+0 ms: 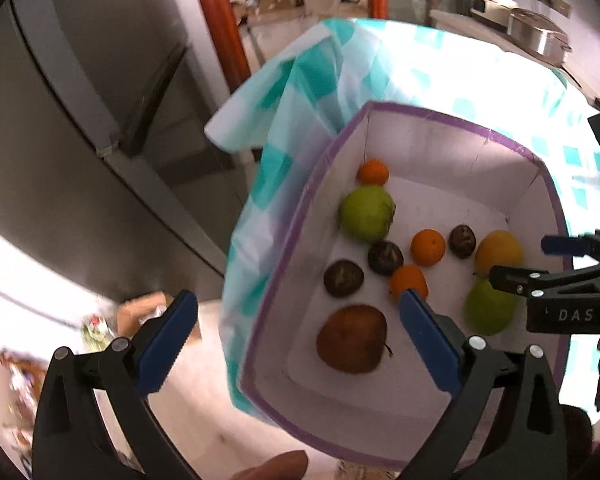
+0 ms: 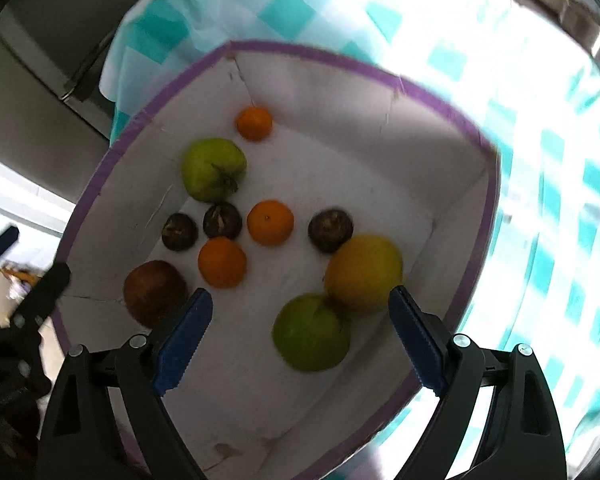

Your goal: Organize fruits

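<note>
Both tongs, left (image 1: 296,338) and right (image 2: 300,342), hung wide and empty over the box (image 2: 496,200) on the table, fruits (image 2: 270,222) lying loose inside, likely just dropped there for sorting.

The lower green fruit (image 1: 488,308) is partly covered by the right gripper (image 1: 520,264), near the white box (image 1: 440,140). Beside that box, floor clutter (image 1: 24,384) is blurred beyond recognition.
</note>
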Action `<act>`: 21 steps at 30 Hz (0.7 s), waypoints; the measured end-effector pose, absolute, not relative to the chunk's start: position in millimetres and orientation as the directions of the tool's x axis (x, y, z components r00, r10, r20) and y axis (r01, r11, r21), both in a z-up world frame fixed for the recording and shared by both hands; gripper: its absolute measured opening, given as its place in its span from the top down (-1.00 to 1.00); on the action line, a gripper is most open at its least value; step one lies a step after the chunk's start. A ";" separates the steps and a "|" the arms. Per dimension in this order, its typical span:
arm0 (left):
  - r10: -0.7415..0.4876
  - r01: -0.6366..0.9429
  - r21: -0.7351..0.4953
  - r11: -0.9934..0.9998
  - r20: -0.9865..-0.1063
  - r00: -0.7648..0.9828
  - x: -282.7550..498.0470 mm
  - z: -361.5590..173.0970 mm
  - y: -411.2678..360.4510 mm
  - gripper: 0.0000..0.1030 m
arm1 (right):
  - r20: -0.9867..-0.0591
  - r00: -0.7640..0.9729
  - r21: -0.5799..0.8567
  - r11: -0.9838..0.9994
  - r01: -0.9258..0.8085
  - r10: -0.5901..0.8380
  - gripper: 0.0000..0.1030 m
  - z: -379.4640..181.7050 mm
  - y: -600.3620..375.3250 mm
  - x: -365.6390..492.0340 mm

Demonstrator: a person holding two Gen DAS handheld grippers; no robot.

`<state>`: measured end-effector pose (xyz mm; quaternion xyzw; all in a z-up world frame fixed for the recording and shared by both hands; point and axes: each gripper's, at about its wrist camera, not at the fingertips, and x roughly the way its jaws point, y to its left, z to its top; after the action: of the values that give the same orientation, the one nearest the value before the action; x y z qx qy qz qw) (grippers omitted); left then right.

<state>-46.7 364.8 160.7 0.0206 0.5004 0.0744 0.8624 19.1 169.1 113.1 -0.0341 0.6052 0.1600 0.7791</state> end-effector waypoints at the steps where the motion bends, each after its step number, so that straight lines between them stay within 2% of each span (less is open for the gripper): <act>1: 0.139 -0.124 0.091 0.988 -0.871 0.471 -47.8 158.2 364.3 -0.96 | -0.955 0.213 0.138 0.946 -0.294 0.206 -0.68 112.9 169.6 17.8; 8: 0.099 -0.180 0.027 0.983 -0.909 0.405 -54.9 140.8 353.9 -0.96 | -0.955 0.241 0.082 0.932 -0.353 0.175 -0.68 116.2 175.3 4.4; 21: 0.132 -0.200 0.069 0.977 -0.936 0.325 -51.8 124.4 350.9 -0.96 | -0.940 0.323 -0.024 0.927 -0.375 0.106 -0.68 115.2 178.2 -2.9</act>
<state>-51.8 350.9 124.4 -0.0297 0.5718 0.1023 0.8134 -2.9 178.2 115.2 -0.1195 0.5622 0.1493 0.8046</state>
